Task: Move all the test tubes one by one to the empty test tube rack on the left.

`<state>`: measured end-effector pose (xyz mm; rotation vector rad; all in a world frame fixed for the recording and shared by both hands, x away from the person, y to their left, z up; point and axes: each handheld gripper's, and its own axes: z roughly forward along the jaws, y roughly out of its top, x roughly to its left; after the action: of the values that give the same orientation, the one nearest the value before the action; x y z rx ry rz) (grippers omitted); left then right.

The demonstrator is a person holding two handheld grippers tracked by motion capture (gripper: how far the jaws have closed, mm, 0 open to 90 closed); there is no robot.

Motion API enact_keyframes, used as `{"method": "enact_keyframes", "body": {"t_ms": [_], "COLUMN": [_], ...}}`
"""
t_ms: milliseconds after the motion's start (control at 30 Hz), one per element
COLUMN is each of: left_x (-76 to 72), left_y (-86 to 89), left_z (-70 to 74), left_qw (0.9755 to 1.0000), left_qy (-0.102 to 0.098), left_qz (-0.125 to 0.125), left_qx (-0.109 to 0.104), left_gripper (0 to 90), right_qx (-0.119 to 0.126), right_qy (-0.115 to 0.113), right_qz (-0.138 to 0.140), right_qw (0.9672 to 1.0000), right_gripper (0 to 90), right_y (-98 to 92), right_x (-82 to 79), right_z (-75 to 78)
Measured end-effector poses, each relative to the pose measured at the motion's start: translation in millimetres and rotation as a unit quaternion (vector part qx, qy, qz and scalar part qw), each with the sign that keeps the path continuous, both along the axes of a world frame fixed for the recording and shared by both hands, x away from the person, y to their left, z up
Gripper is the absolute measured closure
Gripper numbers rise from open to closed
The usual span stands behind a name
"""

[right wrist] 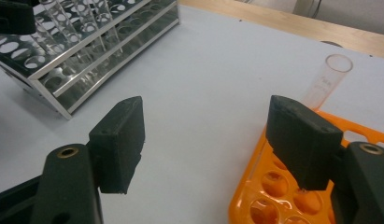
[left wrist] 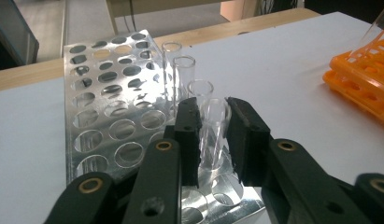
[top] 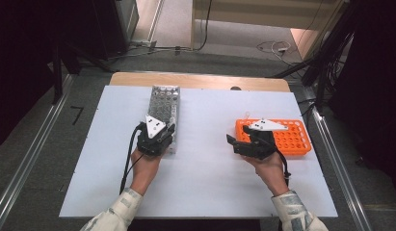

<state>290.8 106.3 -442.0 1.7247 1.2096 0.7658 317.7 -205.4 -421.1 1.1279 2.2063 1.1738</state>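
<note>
From the high view, a white board lies on a pale wooden table, with grey floor around it, metal rails along both sides and cables trailing near a wall at the back. A clear plastic tube rack stands left of centre on the board, and an orange tube rack stands well apart from it on the right. Two forearms in patterned sleeves enter from below. The left gripper is held over the near end of the clear rack, pointing away from the person. The right gripper is turned sideways at the near left corner of the orange rack, pointing towards the clear rack.

In the left gripper view, the two black jaws stand narrow on either side of a clear test tube that stands upright in a near hole of the clear rack. The pads sit close against the glass; whether they press on it cannot be told. Three more clear tubes stand in a row behind it. The orange rack shows at the right edge.

In the right gripper view, the black jaws are spread wide with nothing between them, above the white board. The orange rack lies under the right jaw, and one clear tube leans up behind it, bearing faint printing too small to read. The clear rack with its tubes shows at upper left.
</note>
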Motion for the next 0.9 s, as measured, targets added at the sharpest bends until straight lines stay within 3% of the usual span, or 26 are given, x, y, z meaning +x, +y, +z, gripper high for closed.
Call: {"method": "enact_keyframes", "body": {"t_ms": [233, 500, 633, 800, 900], "left_x": [-4.2, -20.9, -25.3, -27.3, -27.2], "left_y": [0.7, -2.5, -1.7, -2.6, -3.8], "left_z": [2.9, 5.7, 8.1, 8.7, 8.6], "left_qw": [0.9999, 0.9996, 0.9993, 0.9992, 0.9992], "left_qy": [0.007, 0.000, 0.002, 0.005, 0.006], "left_qz": [0.001, 0.022, 0.015, 0.010, 0.007], "left_qx": [-0.008, -0.017, -0.035, -0.037, -0.039], "left_gripper": [56.7, 26.2, 24.4, 24.5, 24.5], "right_qx": [-0.011, -0.021, -0.034, -0.016, -0.021], "right_qy": [-0.009, -0.019, -0.012, 0.003, 0.013], "right_qz": [-0.043, -0.111, -0.121, -0.123, -0.118], "right_qw": [0.9990, 0.9934, 0.9920, 0.9922, 0.9928], "right_gripper": [27.2, 33.9, 39.3, 50.0, 52.8], "right_y": [-8.4, -13.7, -15.8, -21.7, -20.6], "right_x": [6.3, 28.1, 42.1, 56.4, 63.1], "right_z": [-2.2, -11.7, -21.6, -28.7, -32.8]}}
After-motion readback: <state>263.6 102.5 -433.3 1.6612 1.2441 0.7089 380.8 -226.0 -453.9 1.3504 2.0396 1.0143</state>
